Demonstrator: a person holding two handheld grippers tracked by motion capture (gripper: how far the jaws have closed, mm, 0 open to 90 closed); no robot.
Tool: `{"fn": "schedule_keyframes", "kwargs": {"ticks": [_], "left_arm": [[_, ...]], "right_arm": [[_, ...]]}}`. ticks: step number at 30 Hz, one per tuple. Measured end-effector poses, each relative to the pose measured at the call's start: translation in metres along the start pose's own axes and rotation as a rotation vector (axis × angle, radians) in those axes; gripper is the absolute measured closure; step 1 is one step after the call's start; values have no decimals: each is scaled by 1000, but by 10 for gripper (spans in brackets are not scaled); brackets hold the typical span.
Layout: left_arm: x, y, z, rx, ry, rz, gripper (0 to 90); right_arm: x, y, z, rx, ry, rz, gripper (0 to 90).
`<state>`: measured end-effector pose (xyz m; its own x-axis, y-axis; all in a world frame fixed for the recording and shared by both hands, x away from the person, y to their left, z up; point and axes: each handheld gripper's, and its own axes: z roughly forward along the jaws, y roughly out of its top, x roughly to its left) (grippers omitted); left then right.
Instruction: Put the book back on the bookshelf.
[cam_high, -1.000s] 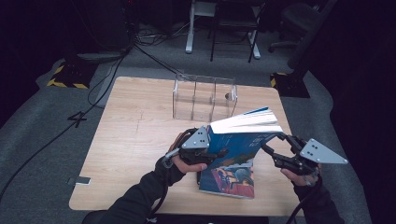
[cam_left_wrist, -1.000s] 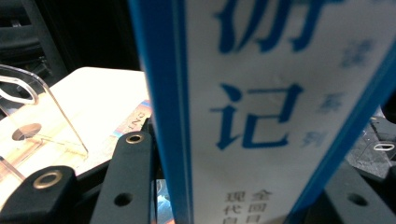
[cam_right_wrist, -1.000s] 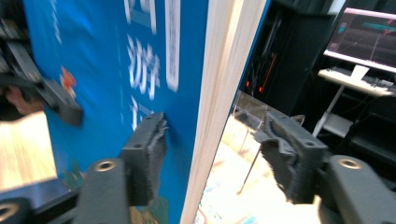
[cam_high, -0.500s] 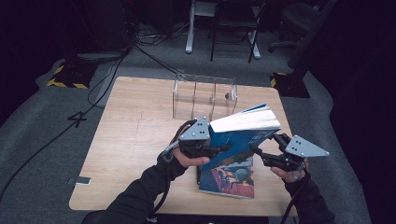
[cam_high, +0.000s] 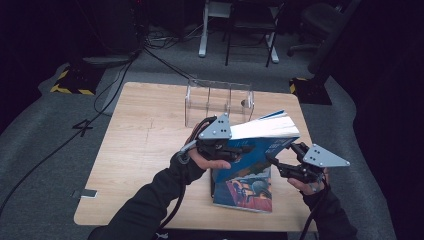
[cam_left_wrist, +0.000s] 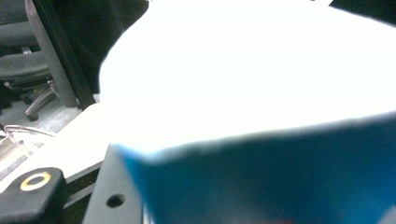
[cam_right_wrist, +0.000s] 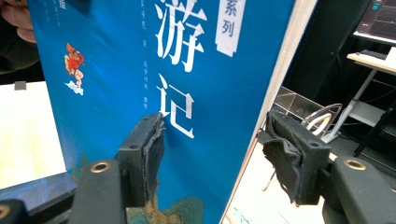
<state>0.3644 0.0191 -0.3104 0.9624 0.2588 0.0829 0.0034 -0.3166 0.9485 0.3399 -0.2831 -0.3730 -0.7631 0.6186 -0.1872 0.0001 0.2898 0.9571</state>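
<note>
A thick blue book (cam_high: 252, 149) with white page edges is held tilted in the air between both grippers. My left gripper (cam_high: 226, 148) is shut on its left end, and its jaws have just been opening a little around the book. In the left gripper view the book (cam_left_wrist: 243, 84) sits very close, white pages above blue cover. My right gripper (cam_high: 274, 163) is shut on the lower right edge. In the right gripper view its pads straddle the cover (cam_right_wrist: 140, 56) with white Chinese lettering. A second illustrated book (cam_high: 244, 191) lies flat underneath.
A clear acrylic divider box (cam_high: 220, 100) stands at the back of the wooden table (cam_high: 140, 150). Chairs, a desk frame and cables crowd the dark floor beyond the far edge. The left half of the table is bare wood.
The left gripper has risen and lifted the book's left end higher off the lower book. The right gripper shifted slightly left and kept its hold.
</note>
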Motion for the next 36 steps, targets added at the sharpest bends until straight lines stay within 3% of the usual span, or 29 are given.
{"fn": "schedule_keyframes", "kwargs": {"ticks": [3,8,10,13,16,18,20,25,28,31,36], "left_arm": [[1,5,-1,37,0,13,561],[2,8,-4,69,-13,0,596],[3,8,-4,70,-16,-6,600],[2,8,-4,72,-10,-15,603],[0,8,-4,64,2,-31,605],[-1,8,-4,59,6,-38,607],[-1,10,-2,68,12,-40,607],[0,16,1,66,32,-68,608],[1,20,1,71,47,-64,609],[-1,26,-6,80,76,-40,610],[4,30,-27,57,127,-47,609]], "right_arm": [[0,0,0,2,0,3,381],[2,-1,-4,25,8,0,371],[3,-8,-9,55,18,14,349],[1,-24,-16,141,2,20,310],[-6,-46,-24,214,6,71,291],[-13,-60,-28,246,4,130,293],[-18,-70,-28,271,-3,157,294],[-26,-77,-27,281,-19,193,296],[-27,-80,-27,290,-27,202,299],[-26,-80,-27,291,-35,199,302],[-27,-83,-25,306,-40,205,302]]}}
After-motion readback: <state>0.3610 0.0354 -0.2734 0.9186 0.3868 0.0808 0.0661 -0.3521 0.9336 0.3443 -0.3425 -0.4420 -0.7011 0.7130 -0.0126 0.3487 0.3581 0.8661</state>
